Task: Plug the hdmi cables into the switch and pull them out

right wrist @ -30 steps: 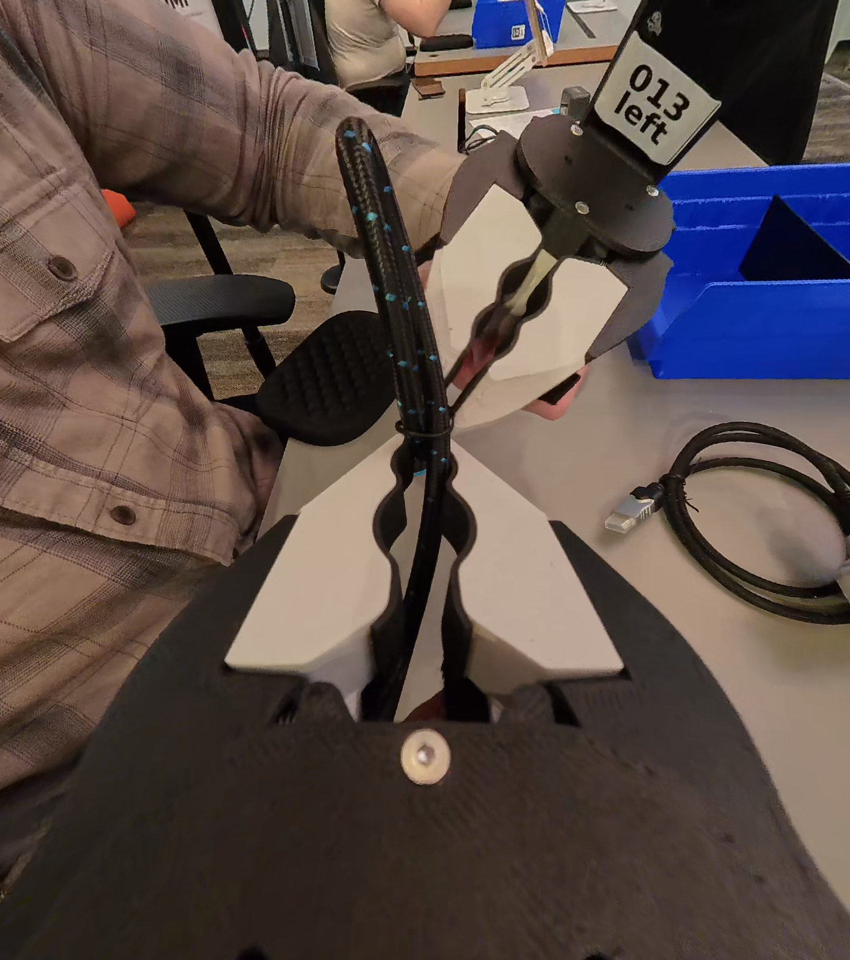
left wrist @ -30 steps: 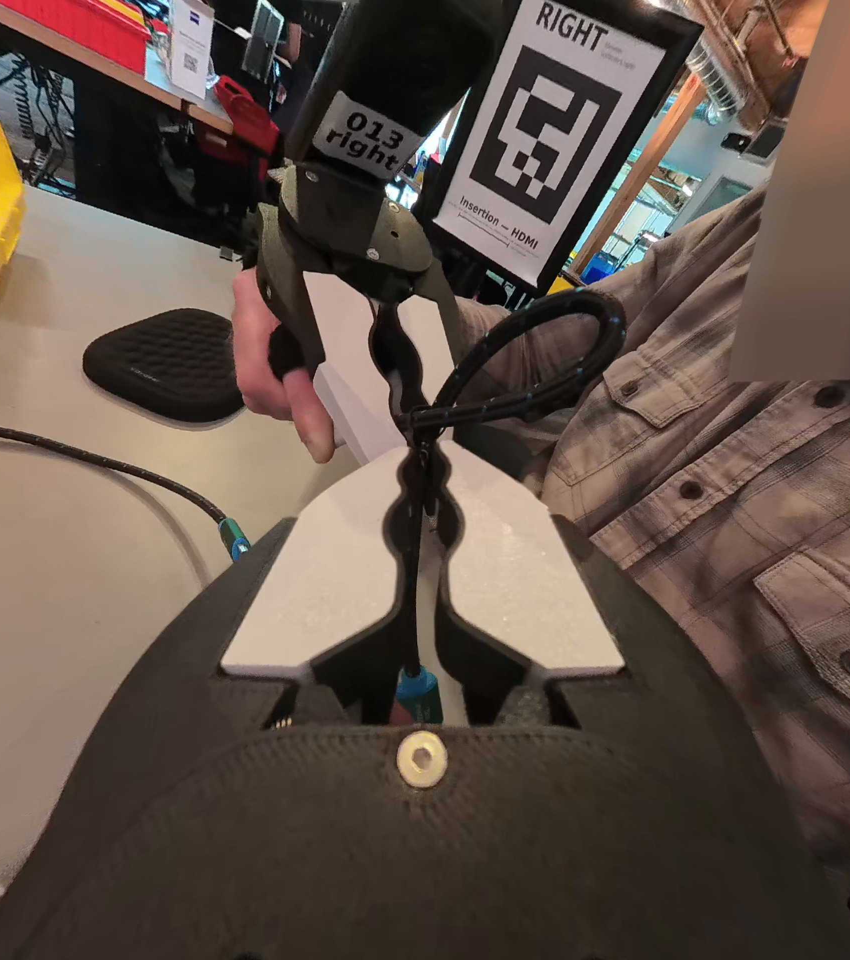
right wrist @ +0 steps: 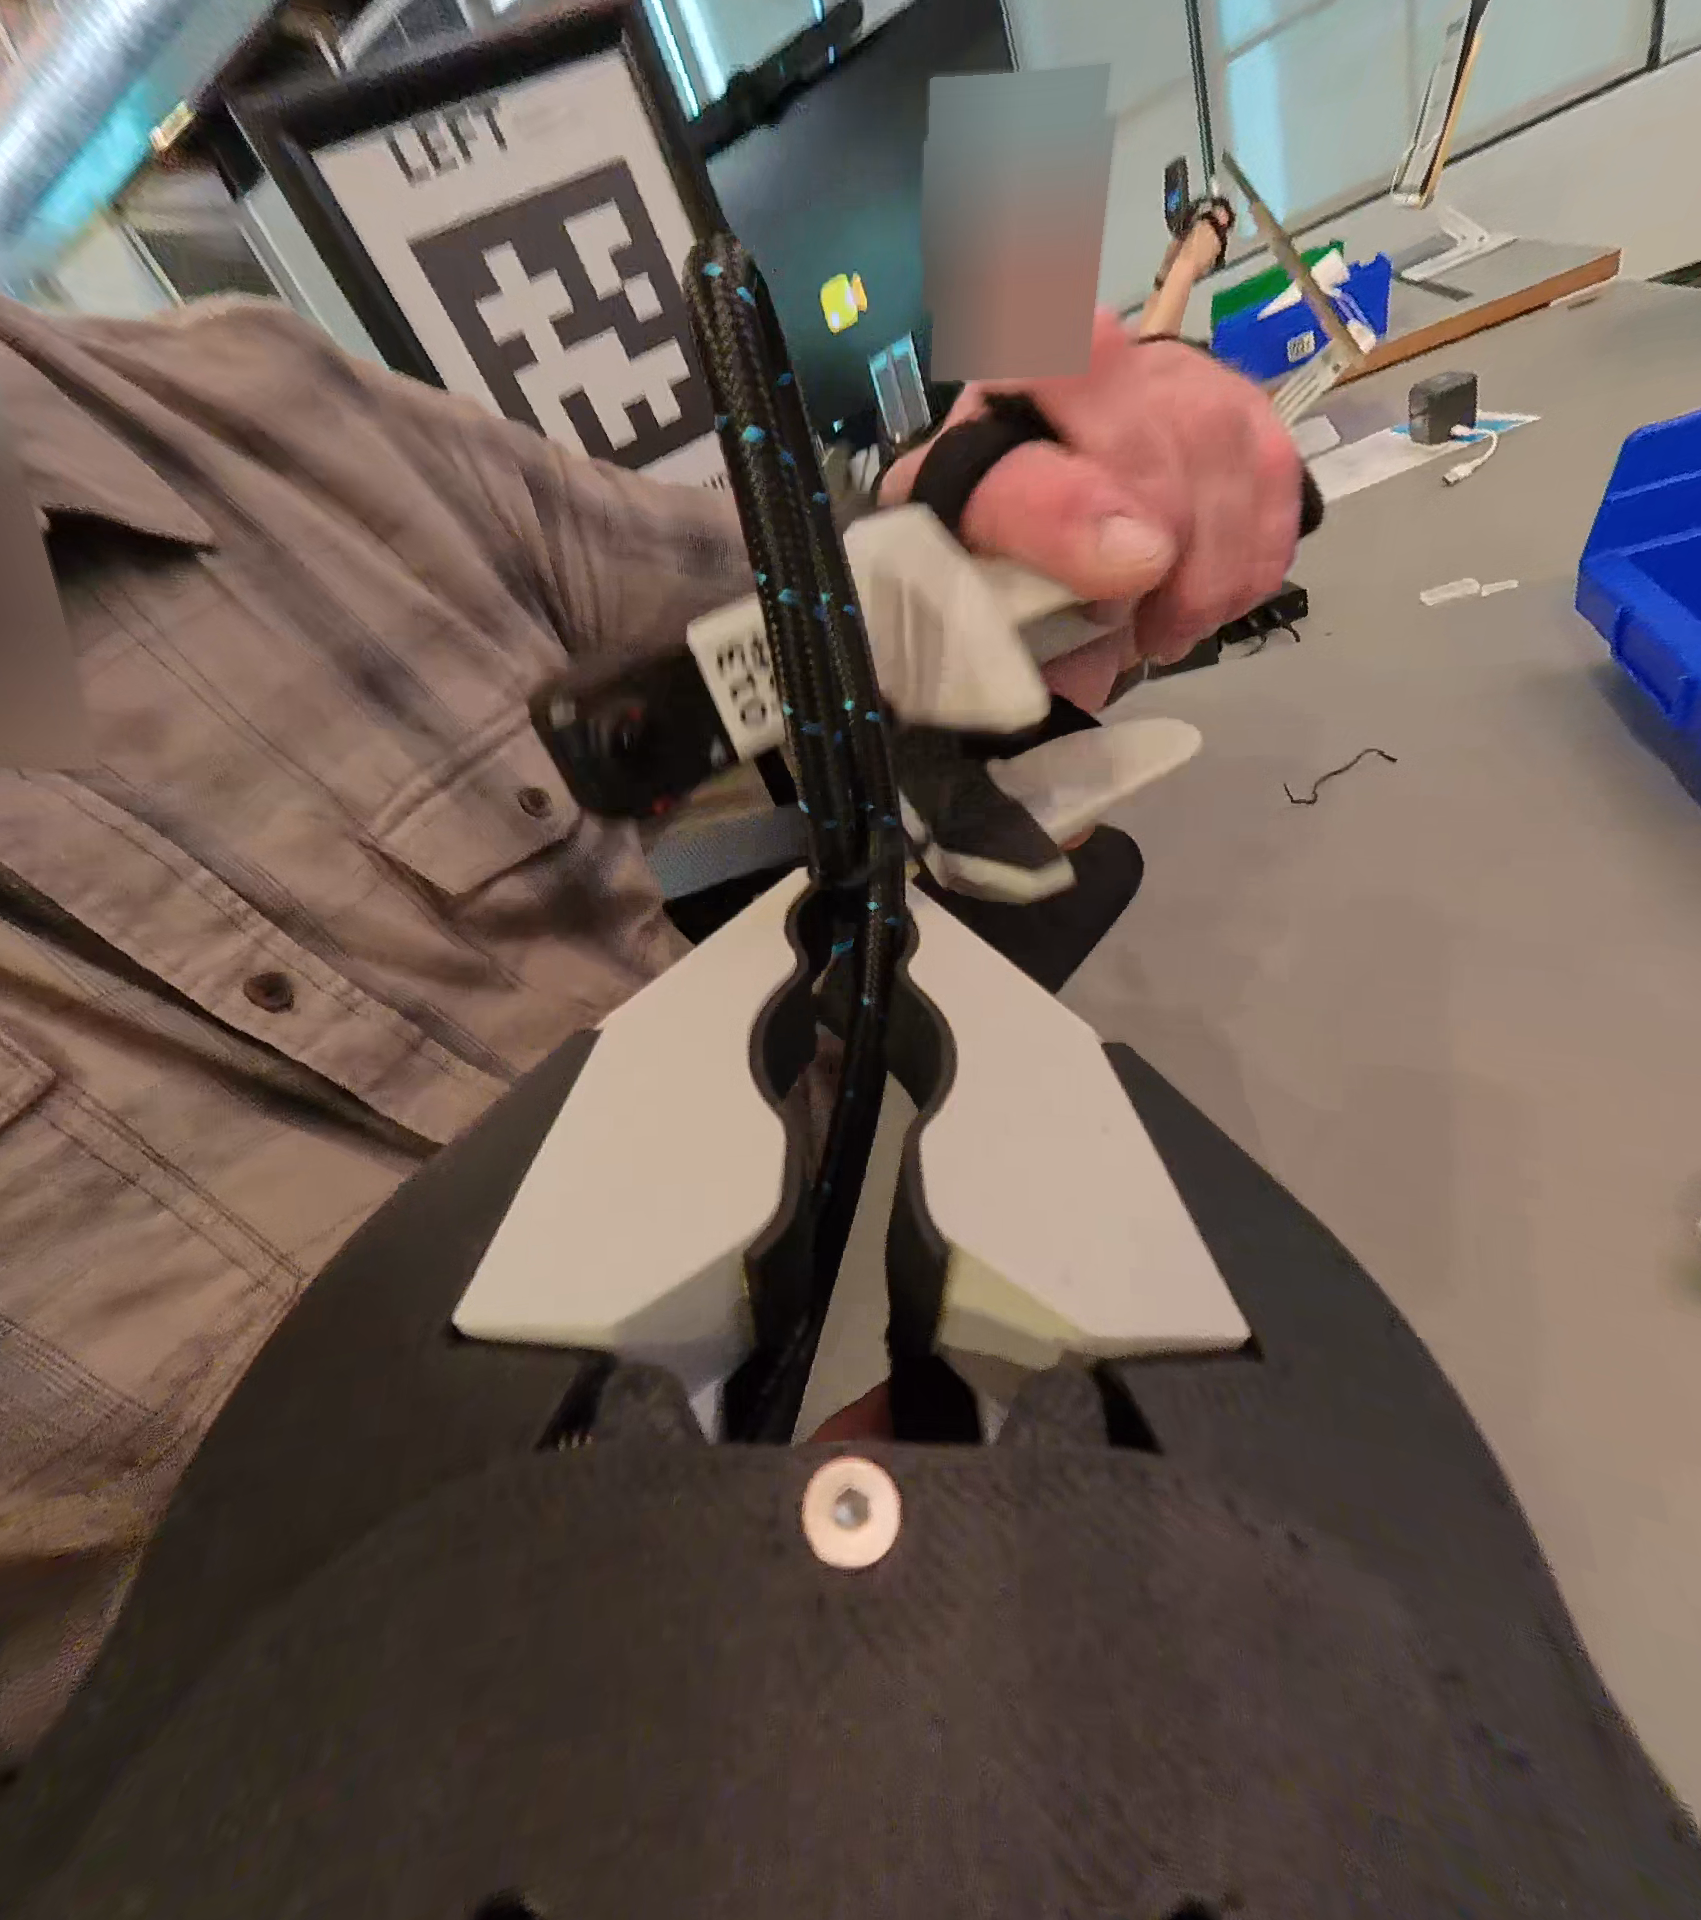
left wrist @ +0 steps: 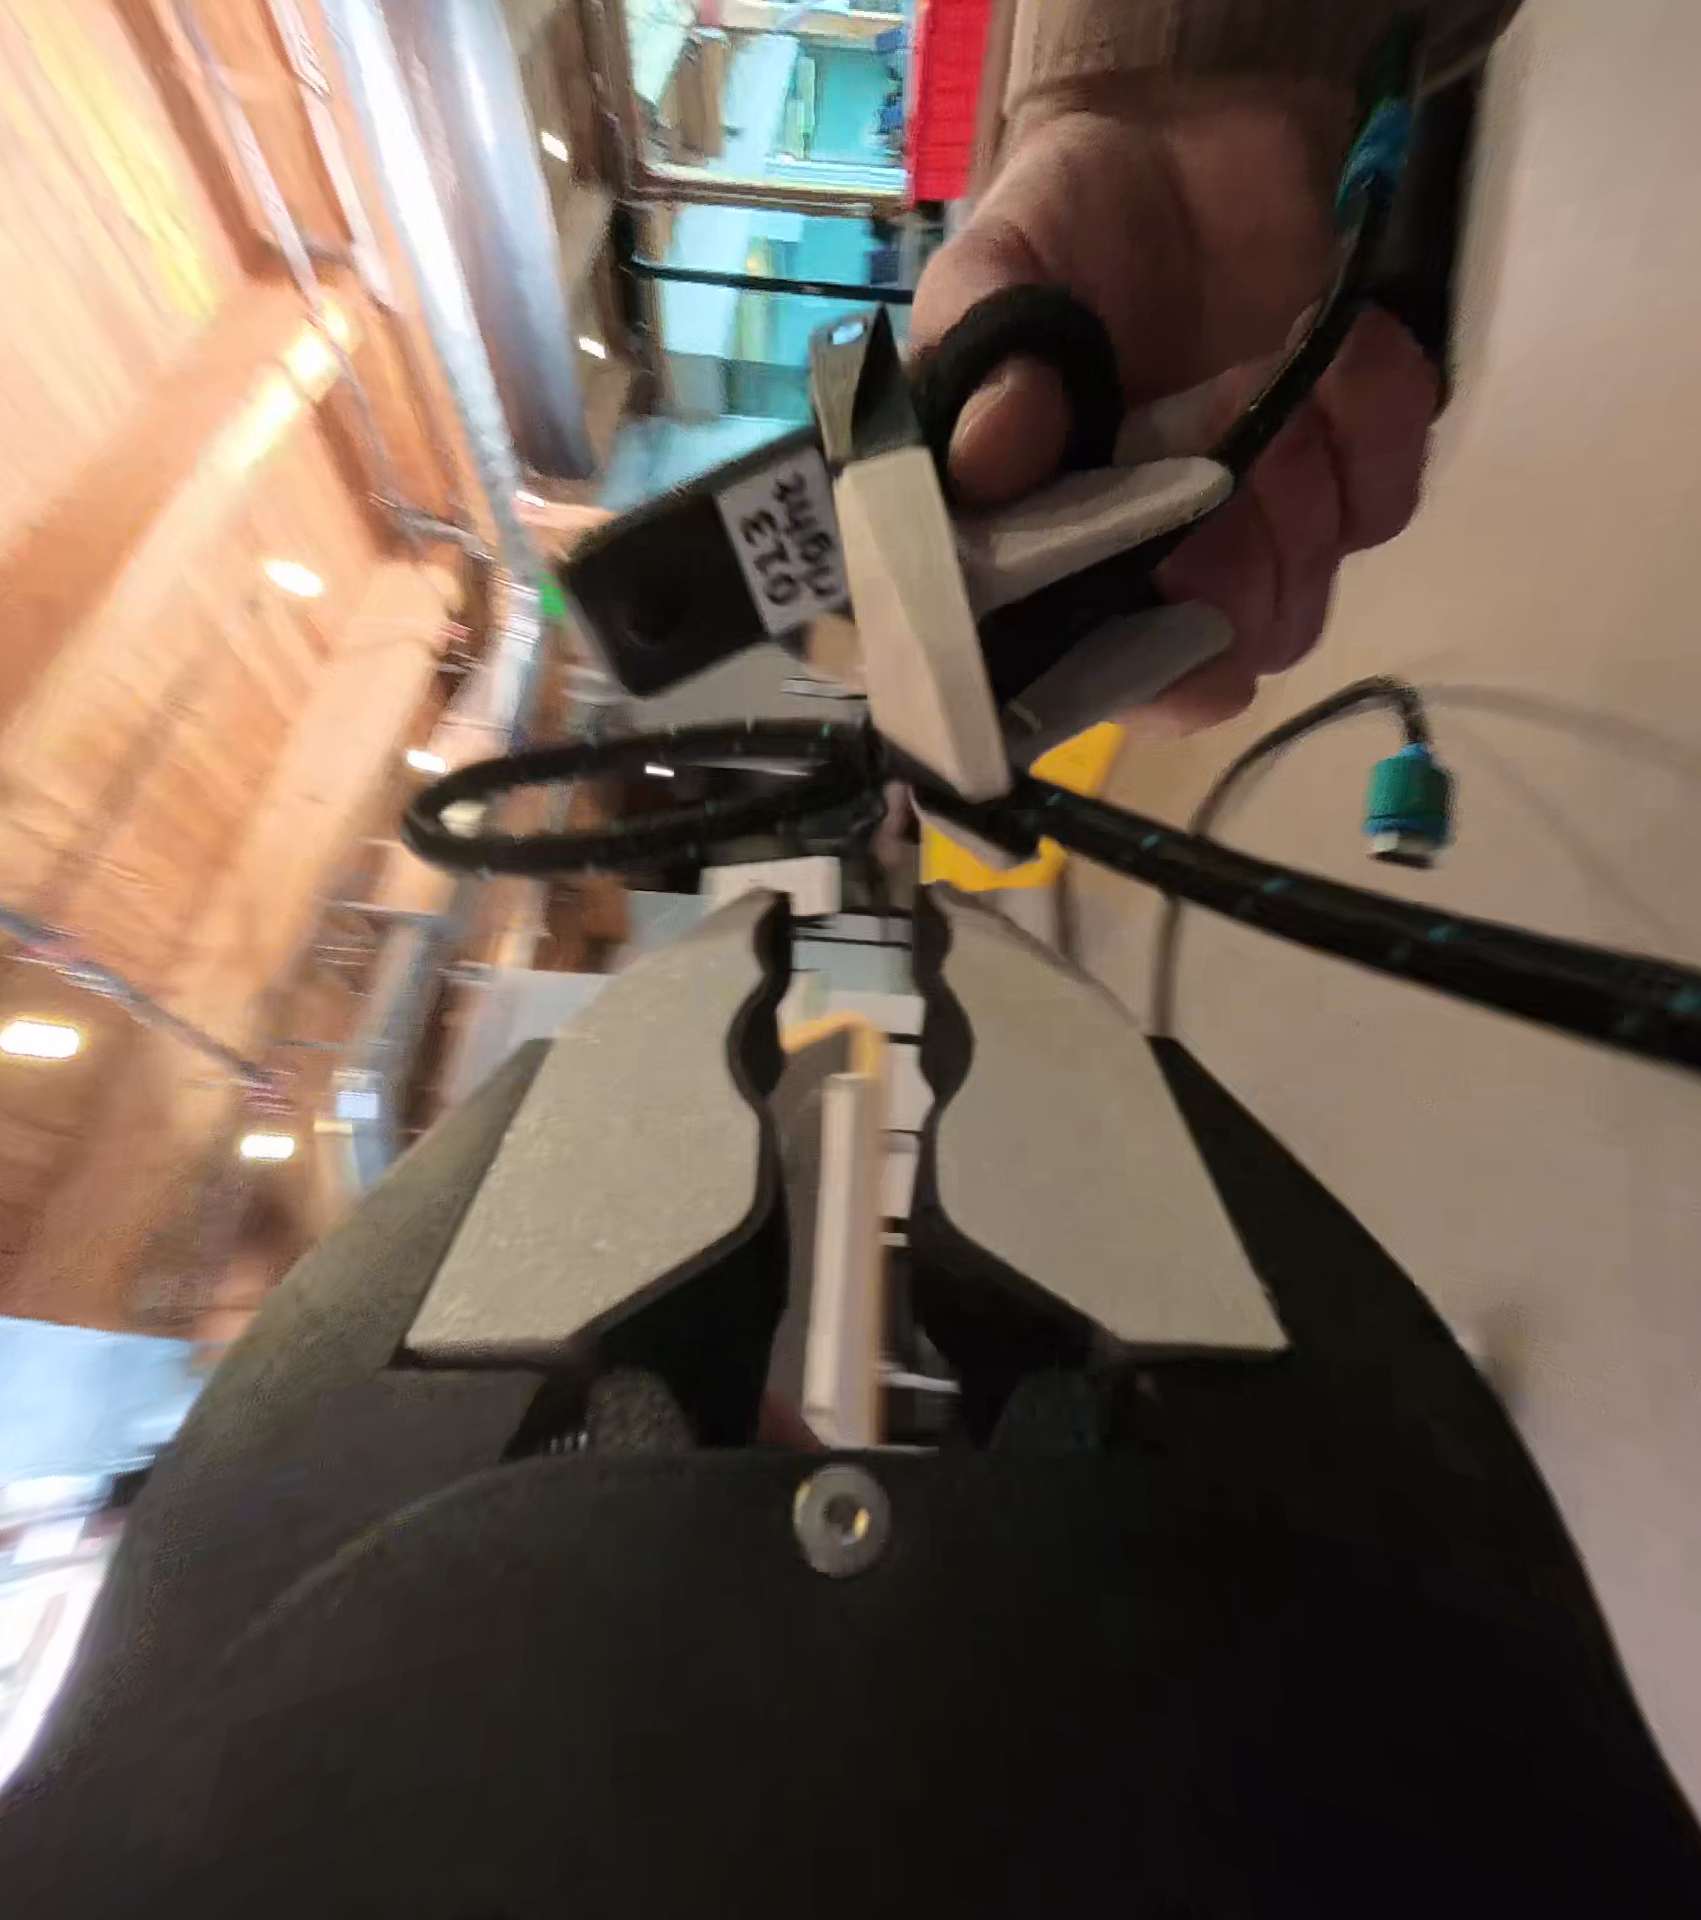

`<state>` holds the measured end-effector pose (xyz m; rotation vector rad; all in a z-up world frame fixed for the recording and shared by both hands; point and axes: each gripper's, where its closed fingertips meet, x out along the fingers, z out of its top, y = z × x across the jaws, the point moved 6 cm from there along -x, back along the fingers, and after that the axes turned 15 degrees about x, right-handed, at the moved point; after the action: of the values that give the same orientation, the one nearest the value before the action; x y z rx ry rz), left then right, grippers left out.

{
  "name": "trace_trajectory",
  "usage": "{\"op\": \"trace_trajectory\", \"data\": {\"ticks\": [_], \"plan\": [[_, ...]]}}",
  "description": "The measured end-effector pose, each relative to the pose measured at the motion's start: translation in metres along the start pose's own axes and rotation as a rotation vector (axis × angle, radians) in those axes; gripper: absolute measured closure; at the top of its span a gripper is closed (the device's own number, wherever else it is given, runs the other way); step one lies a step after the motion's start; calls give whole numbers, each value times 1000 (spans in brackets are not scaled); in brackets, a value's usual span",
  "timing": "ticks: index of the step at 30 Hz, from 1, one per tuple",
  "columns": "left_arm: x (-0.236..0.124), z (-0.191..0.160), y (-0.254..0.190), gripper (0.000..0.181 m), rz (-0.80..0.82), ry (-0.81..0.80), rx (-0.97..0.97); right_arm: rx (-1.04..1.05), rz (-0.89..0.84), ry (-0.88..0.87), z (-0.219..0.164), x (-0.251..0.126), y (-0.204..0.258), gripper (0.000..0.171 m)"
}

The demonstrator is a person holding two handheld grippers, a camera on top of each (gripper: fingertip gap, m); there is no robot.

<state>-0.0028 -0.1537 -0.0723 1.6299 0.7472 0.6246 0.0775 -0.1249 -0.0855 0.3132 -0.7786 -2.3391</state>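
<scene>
1. Each gripper is built from a black, textured body with two pale grey fingers whose inner edges are lined in wavy black; this is seen on the left gripper (left wrist: 851, 914) and the right gripper (right wrist: 851, 914).
2. A silver screw (right wrist: 851, 1512) is set in the middle of each body.
3. A white sticker with black writing is carried on each black camera housing.
4. A grey-brown plaid button shirt (right wrist: 233, 831) with chest pockets is worn.
5. A black finger loop (left wrist: 1028, 379) is fitted at each handle.

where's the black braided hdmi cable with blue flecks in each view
Left wrist view: the braided cable runs from centre to the right edge, pinched by the right tool.
Right wrist view: it rises up the centre, out of the right tool.
Shared landmark: the grey table.
</scene>
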Motion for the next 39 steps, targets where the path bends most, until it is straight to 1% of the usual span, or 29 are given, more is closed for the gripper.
{"op": "trace_trajectory", "data": {"ticks": [1,3,4,6,8,9,10,11,12,13,15,16,18,19,21,23,24,27,30,33,39], "plan": [[-2,-5,-2,149,-66,-17,-83,-14,-18,23,-1,1,0,168],[-6,-16,-3,139,-183,-51,-267,-51,-56,78,-5,1,0,168],[-7,-20,-3,139,-245,-79,-407,-63,-70,100,-6,1,-1,168],[-9,-26,1,139,-384,-181,-760,-119,-132,166,-8,1,-3,167],[-10,-32,8,137,-478,-321,-1093,-212,-195,248,-8,3,-2,167],[-11,-34,12,137,-517,-400,-1217,-265,-233,293,-7,4,-1,167],[-13,-35,13,139,-584,-474,-1315,-319,-275,345,-6,4,1,167],[-13,-36,13,137,-658,-533,-1397,-381,-328,401,-5,4,2,168],[-12,-37,10,136,-716,-563,-1467,-458,-391,464,-4,3,2,167],[-9,-39,5,137,-764,-568,-1524,-528,-443,533,-3,3,4,168],[-3,-39,-5,132,-860,-572,-1636,-666,-570,683,-1,-1,3,167],[1,-40,-9,132,-884,-573,-1697,-723,-624,759,-1,-3,2,168],[8,-39,-13,130,-907,-559,-1790,-833,-721,864,2,-8,0,168],[12,-39,-18,130,-915,-495,-1819,-888,-769,922,3,-11,-1,168],[17,-38,-20,132,-922,-457,-1873,-1009,-873,1014,8,-15,-4,168],[20,-37,-18,138,-886,-434,-1938,-1113,-958,1106,9,-18,-5,167],[20,-36,-16,139,-866,-444,-1961,-1166,-986,1123,10,-18,-6,167],[25,-31,-20,143,-858,-361,-2011,-1274,-1045,1186,10,-19,-8,167],[27,-29,-29,140,-848,-309,-2025,-1322,-1037,1186,8,-16,-6,167],[25,-34,-33,140,-847,-358,-2051,-1364,-1033,1177,8,-15,-5,167],[25,-19,-35,140,-976,-543,-2067,-1466,-1021,1169,10,-9,0,167]]}}
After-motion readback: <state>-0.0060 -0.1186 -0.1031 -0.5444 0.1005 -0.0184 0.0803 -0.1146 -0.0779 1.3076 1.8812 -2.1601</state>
